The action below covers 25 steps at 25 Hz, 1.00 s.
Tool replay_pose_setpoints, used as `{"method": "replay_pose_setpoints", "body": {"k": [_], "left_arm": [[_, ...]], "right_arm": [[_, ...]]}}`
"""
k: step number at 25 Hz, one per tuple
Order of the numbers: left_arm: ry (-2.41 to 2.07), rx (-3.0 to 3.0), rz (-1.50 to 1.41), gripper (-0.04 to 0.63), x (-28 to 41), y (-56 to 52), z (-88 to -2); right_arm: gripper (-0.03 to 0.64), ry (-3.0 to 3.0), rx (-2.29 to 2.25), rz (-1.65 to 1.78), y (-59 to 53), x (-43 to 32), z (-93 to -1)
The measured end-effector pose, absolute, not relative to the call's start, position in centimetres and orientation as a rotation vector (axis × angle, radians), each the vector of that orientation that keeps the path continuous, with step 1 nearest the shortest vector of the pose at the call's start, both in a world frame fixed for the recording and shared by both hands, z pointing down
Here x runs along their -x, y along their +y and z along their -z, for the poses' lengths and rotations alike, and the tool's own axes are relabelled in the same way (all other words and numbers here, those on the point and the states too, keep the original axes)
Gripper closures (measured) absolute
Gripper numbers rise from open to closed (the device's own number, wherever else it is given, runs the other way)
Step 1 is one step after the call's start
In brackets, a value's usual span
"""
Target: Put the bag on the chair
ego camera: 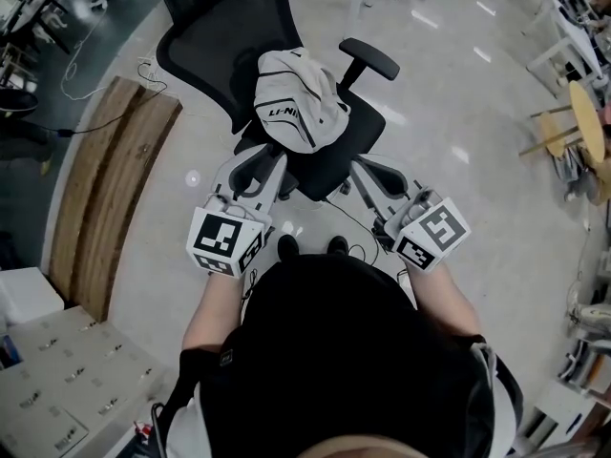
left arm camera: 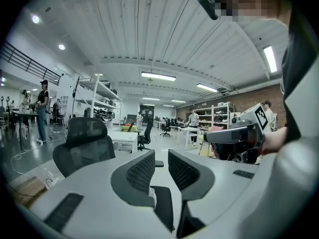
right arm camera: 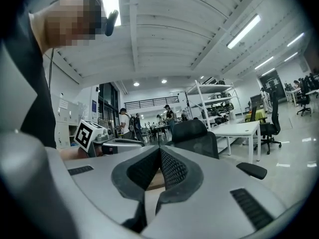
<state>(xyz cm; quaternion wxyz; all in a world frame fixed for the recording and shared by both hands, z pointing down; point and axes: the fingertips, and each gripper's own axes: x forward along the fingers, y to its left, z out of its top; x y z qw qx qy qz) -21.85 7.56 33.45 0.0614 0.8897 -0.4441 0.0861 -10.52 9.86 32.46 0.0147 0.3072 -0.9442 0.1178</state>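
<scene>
A white bag [ego camera: 298,103] with dark print lies on the seat of a black office chair [ego camera: 215,31] in the head view. Both grippers are held close to the person's body, on the near side of the chair and apart from the bag. My left gripper [ego camera: 260,172] points at the seat's front edge; in its own view the left gripper [left arm camera: 161,166] has a clear gap between its jaws and nothing in it. My right gripper [ego camera: 377,181] is beside the chair's right armrest. In the right gripper view, the right gripper [right arm camera: 159,156] has its jaw tips touching and holds nothing.
Wooden boards [ego camera: 105,179] lie on the floor to the left, and a pale cabinet top [ego camera: 57,380] is at the lower left. A wooden stool [ego camera: 582,122] stands at the right edge. White desks [right arm camera: 244,129], shelving and standing people appear further off.
</scene>
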Motion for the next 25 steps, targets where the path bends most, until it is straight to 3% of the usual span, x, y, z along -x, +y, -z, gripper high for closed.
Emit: {"method": "replay_pose_setpoints", "body": {"k": [25], "left_arm": [[-1.341,-2.661,-0.298,0.515,21.8,6.0,-34.8]], "right_arm": [[0.589,-2.933,-0.966,-0.359,8.3,10.2,-33.0]]}}
